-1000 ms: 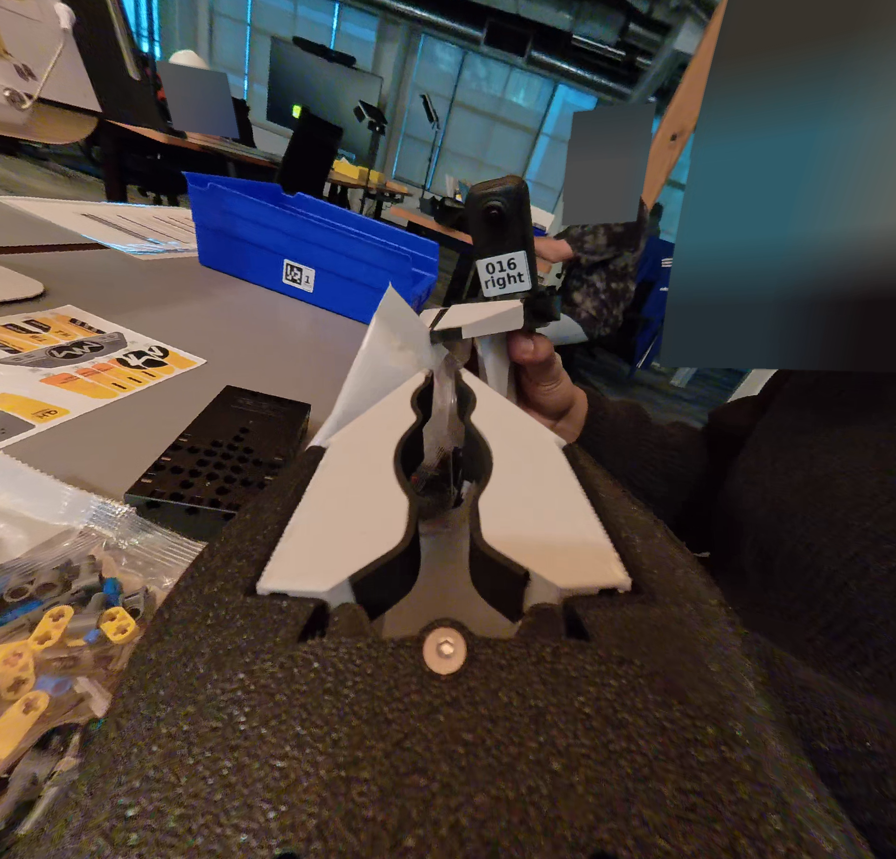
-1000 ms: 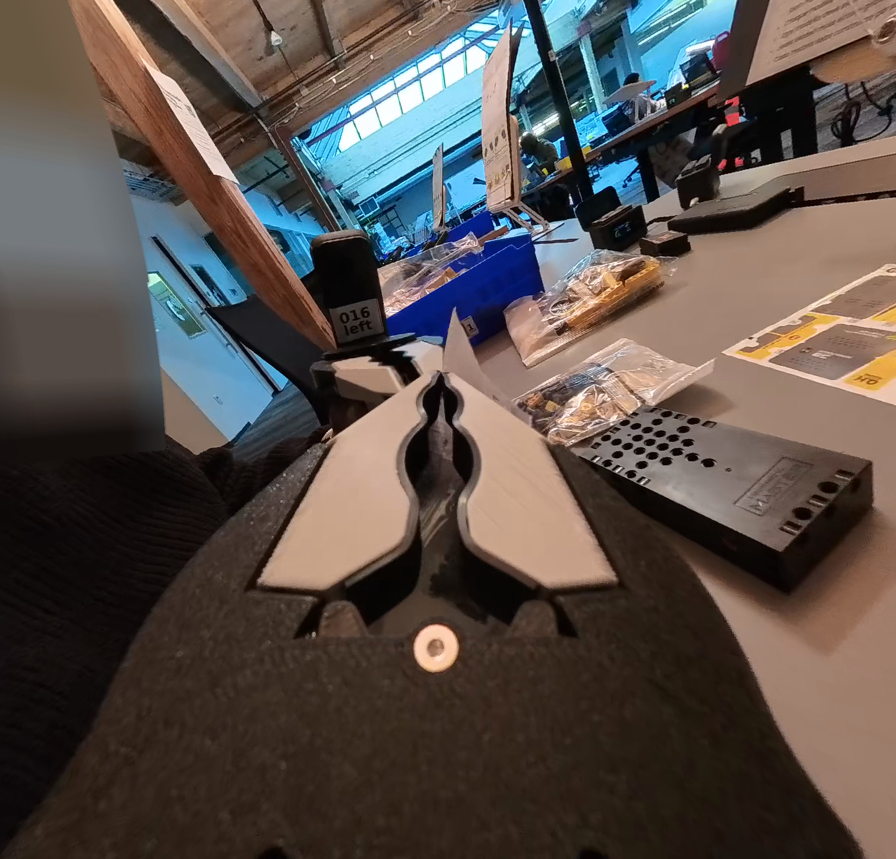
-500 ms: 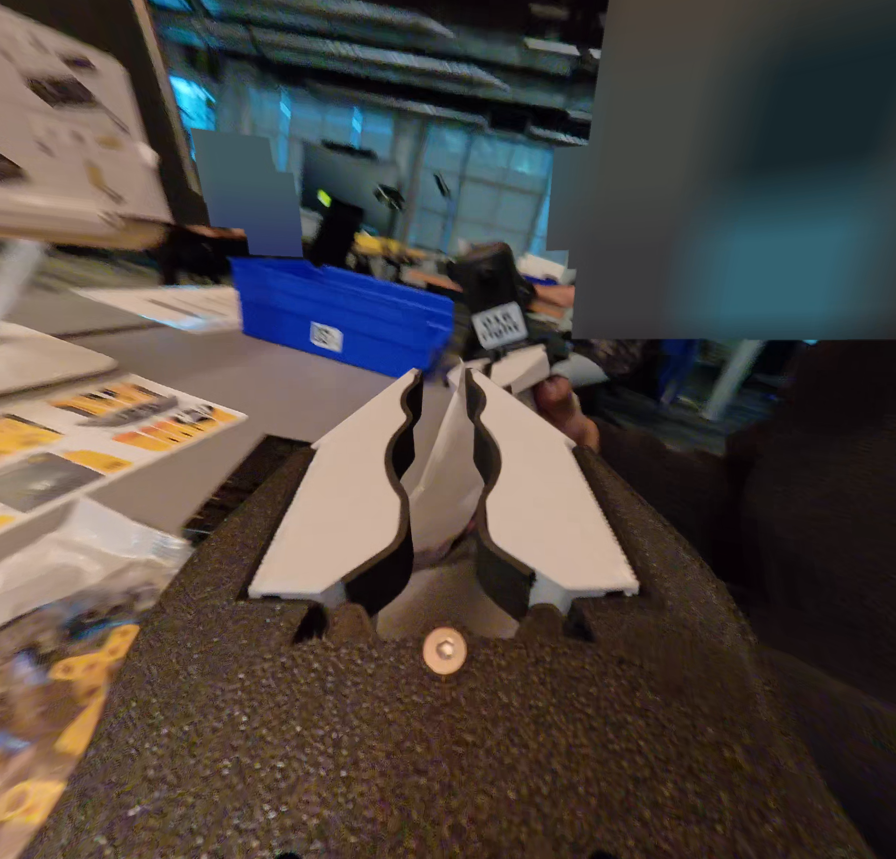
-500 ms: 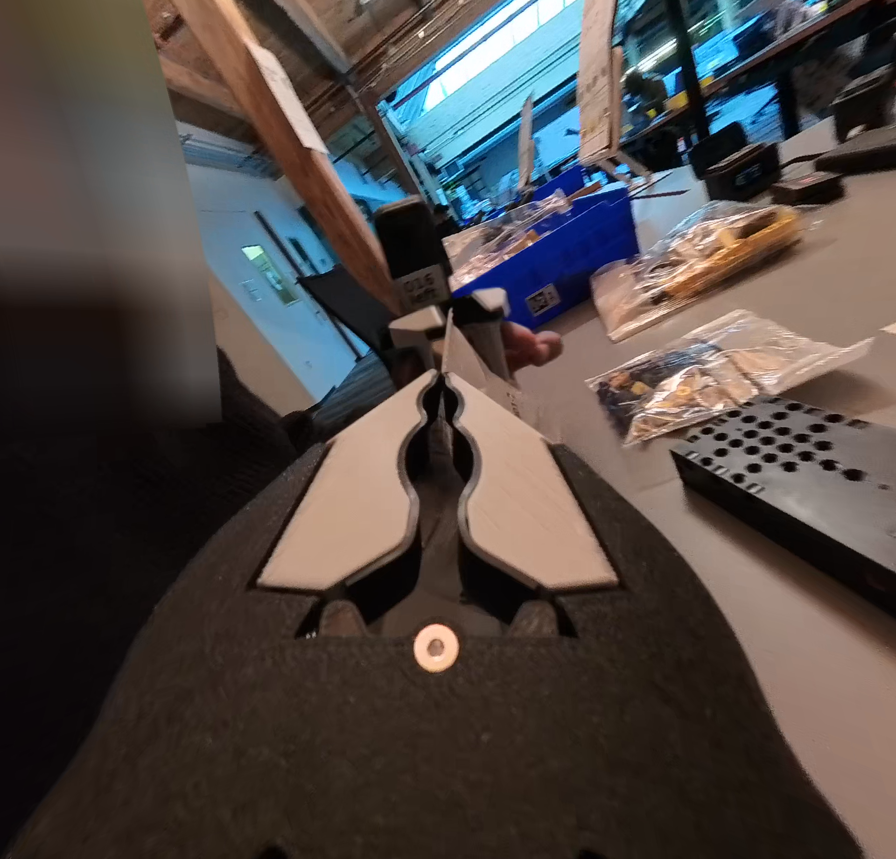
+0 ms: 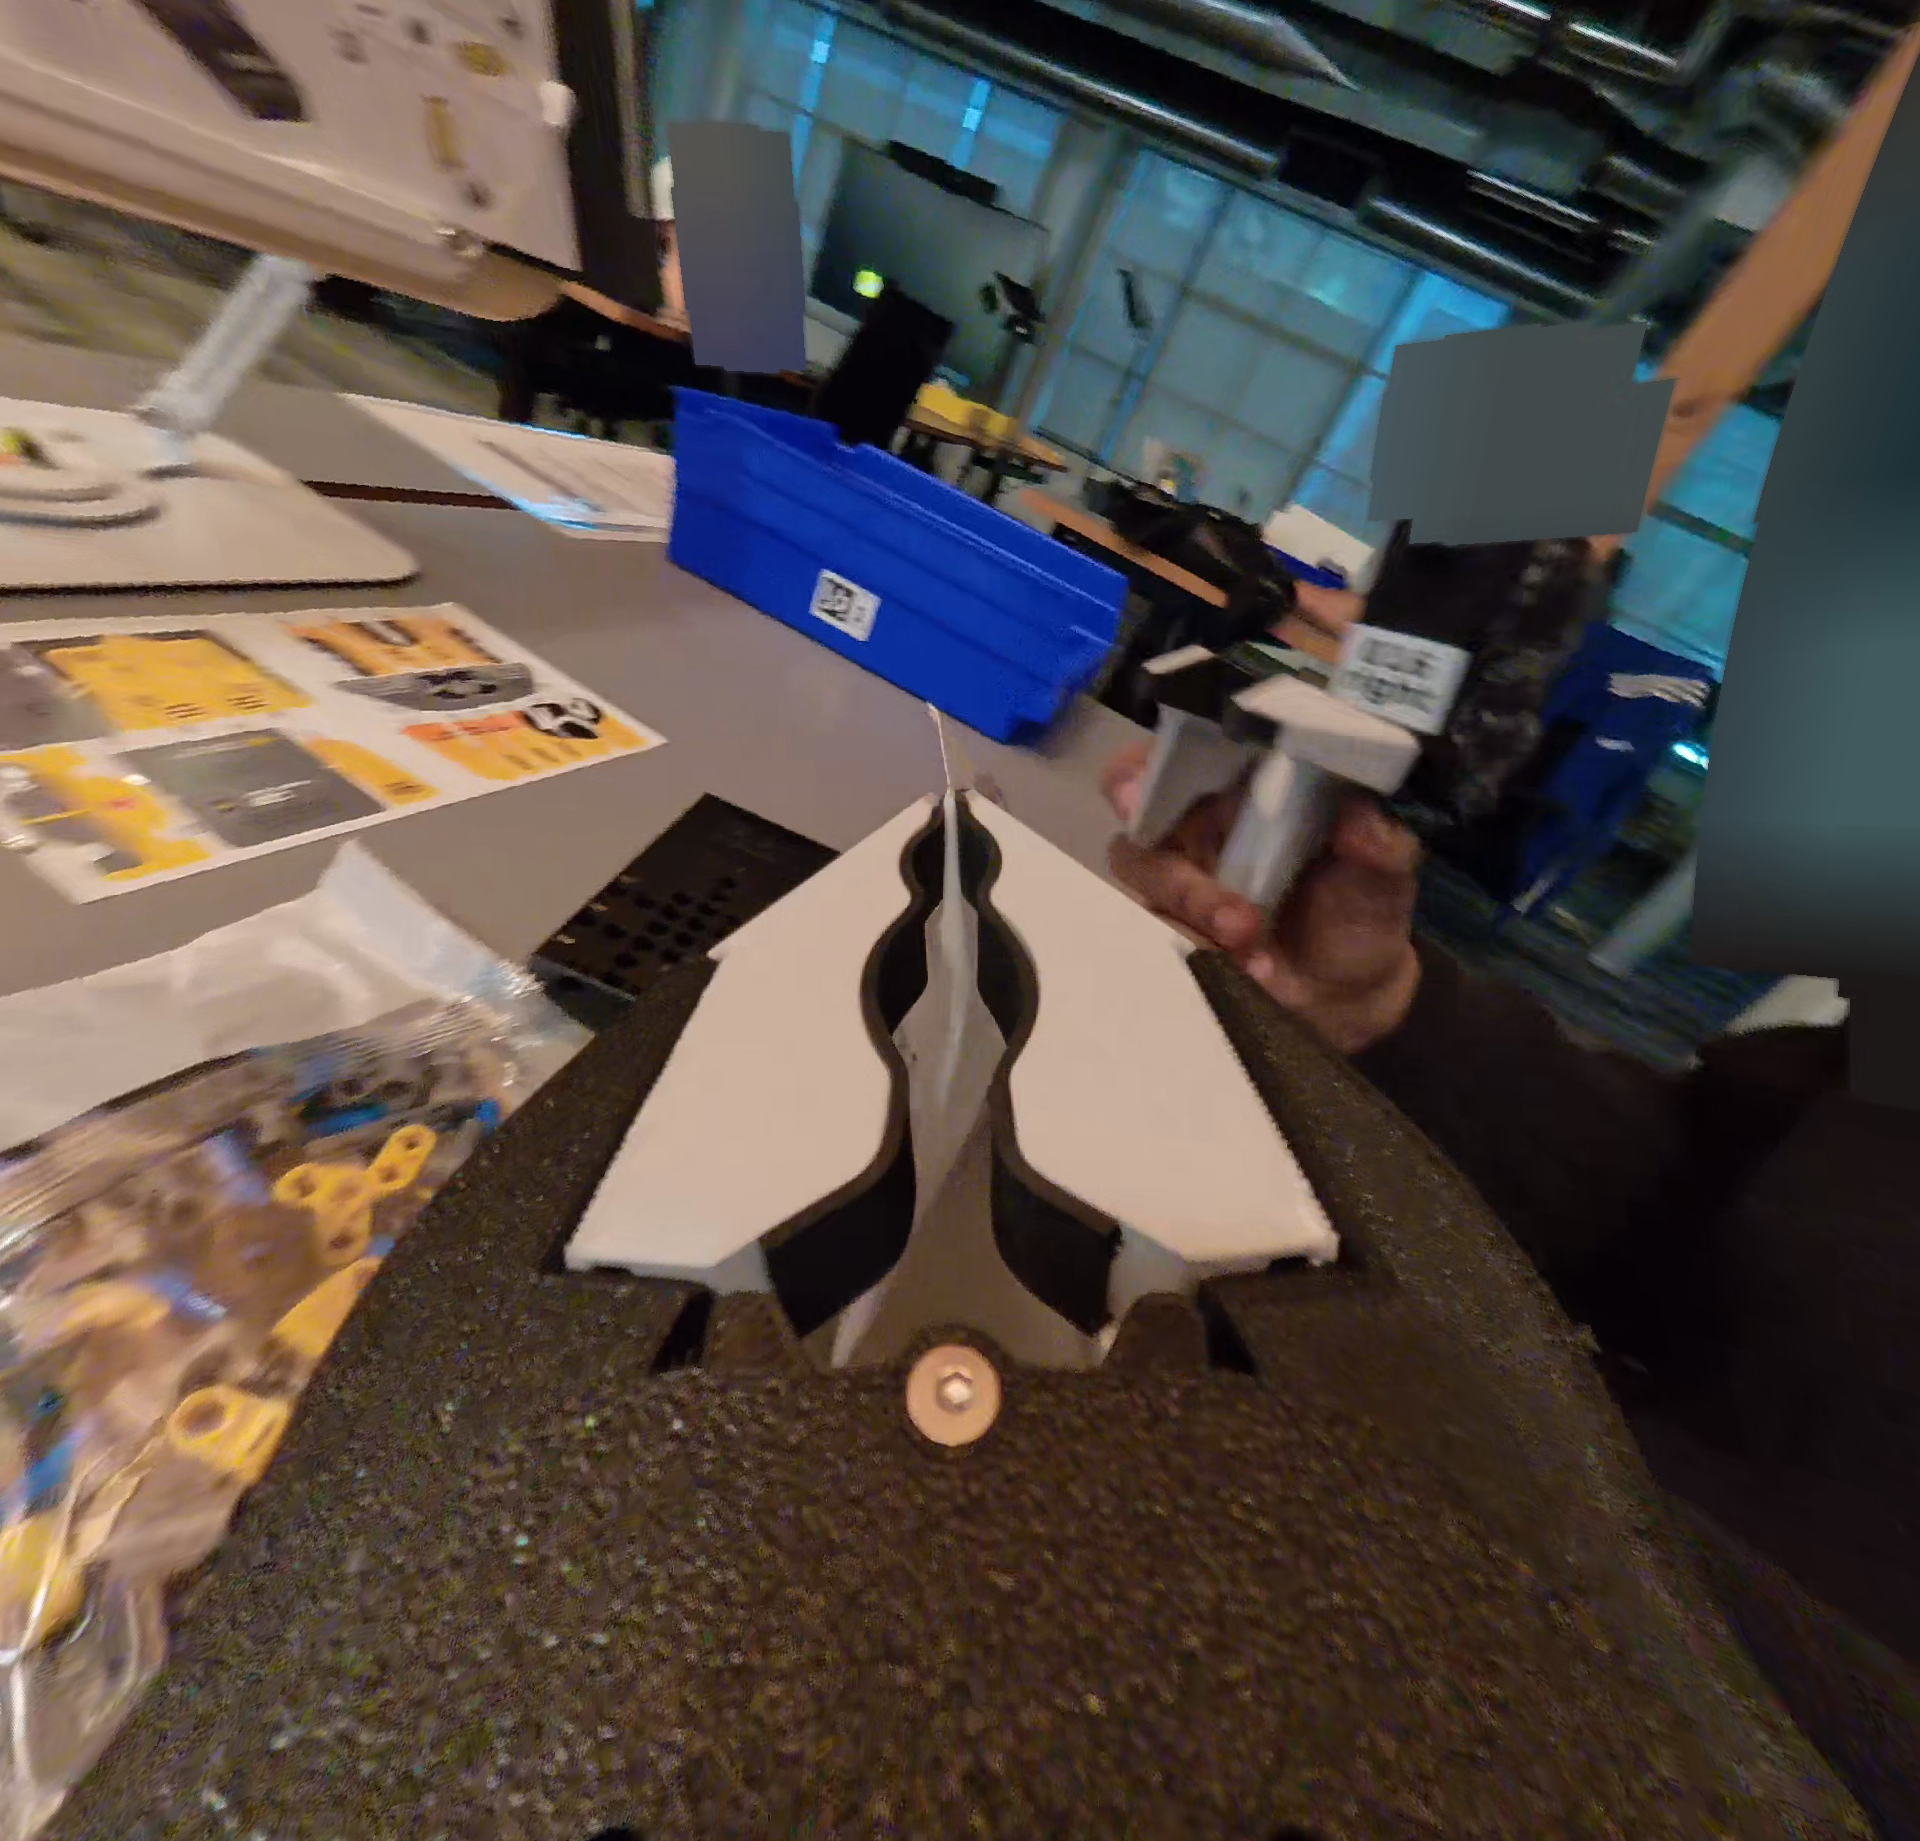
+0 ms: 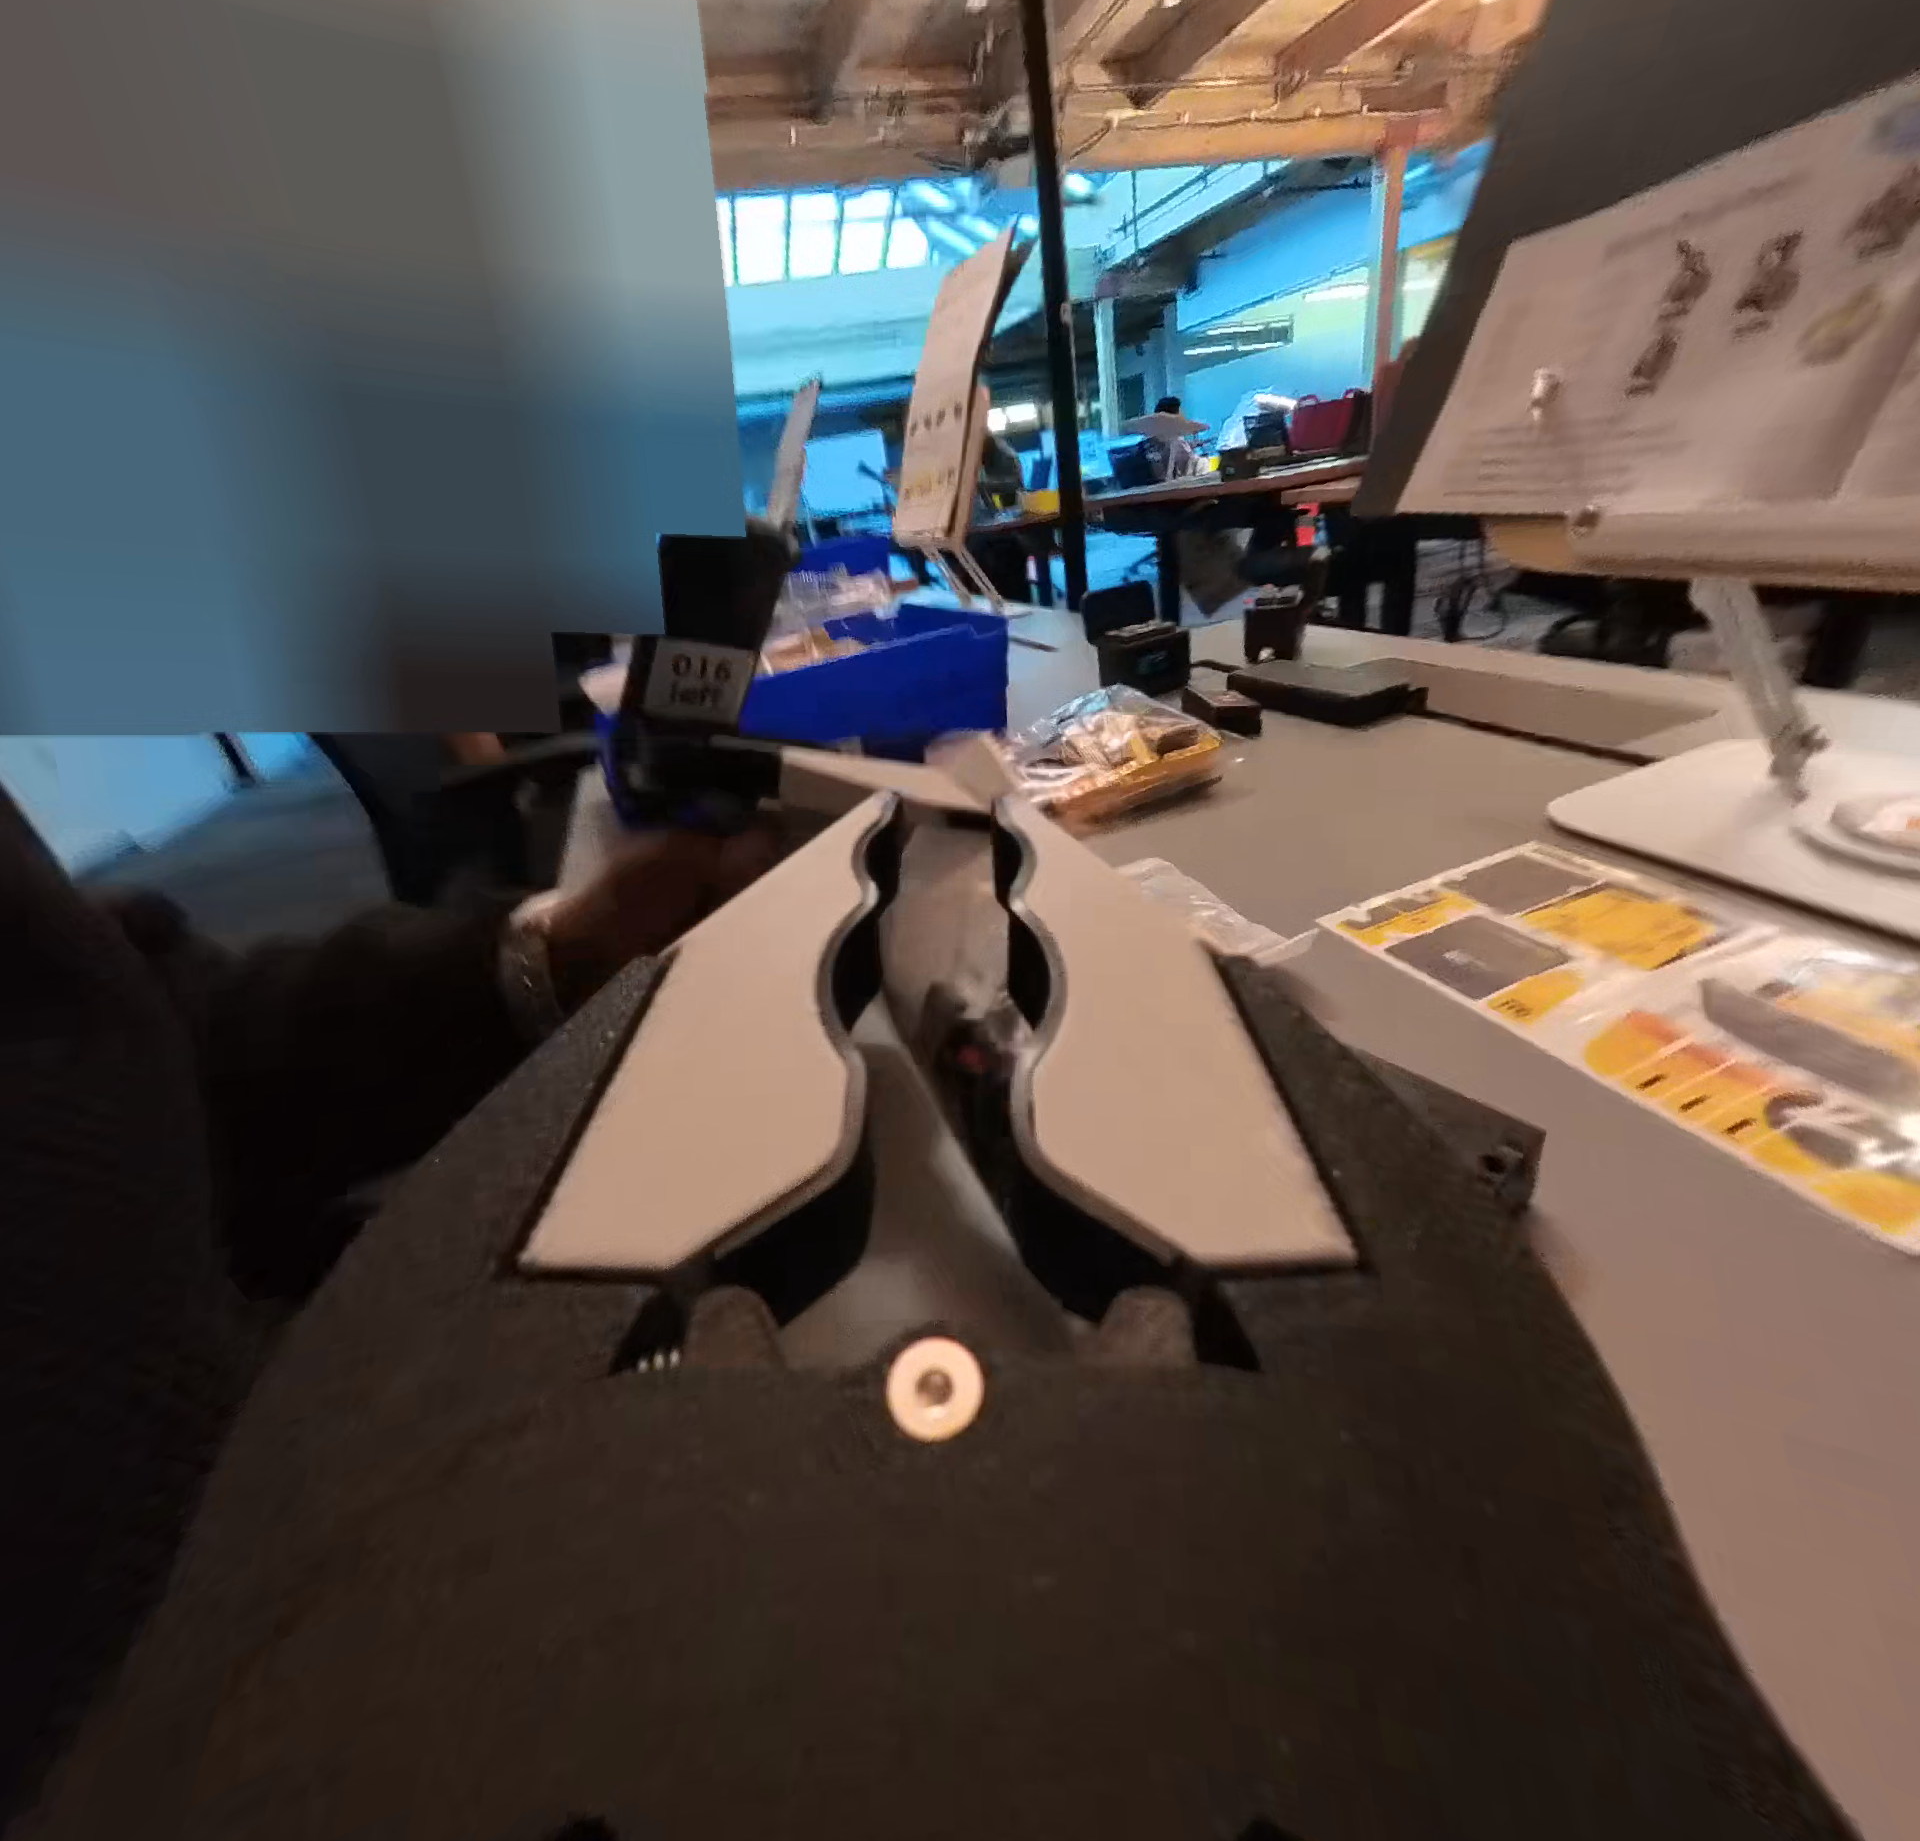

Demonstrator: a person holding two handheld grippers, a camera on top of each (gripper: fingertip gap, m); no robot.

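Note:
My left gripper (image 5: 951,806) is shut on a small white and clear plastic bag (image 5: 951,1012), which runs back between its fingers. My right gripper (image 6: 945,804) is open, with a clear gap between its fingers. A small dark piece with a red spot (image 6: 971,1048) shows low in that gap; I cannot tell whether it touches them. In the left wrist view the right gripper (image 5: 1231,804) is off to the right, held by a hand and apart from the bag. In the right wrist view the left gripper (image 6: 966,778) points in from the left.
On the grey table (image 5: 790,731) are a blue bin (image 5: 883,586), a black perforated block (image 5: 686,898), a sticker sheet (image 5: 291,731), a bag of yellow and blue parts (image 5: 208,1220) and a booklet stand (image 6: 1766,804). Another parts bag (image 6: 1122,752) lies by the bin (image 6: 873,679). The grippers' ends are close to 6 cm from one another.
Both grippers were shut on the small bag, tip to tip. The right gripper has opened, let go and moved away to the right. The left still holds the bag.

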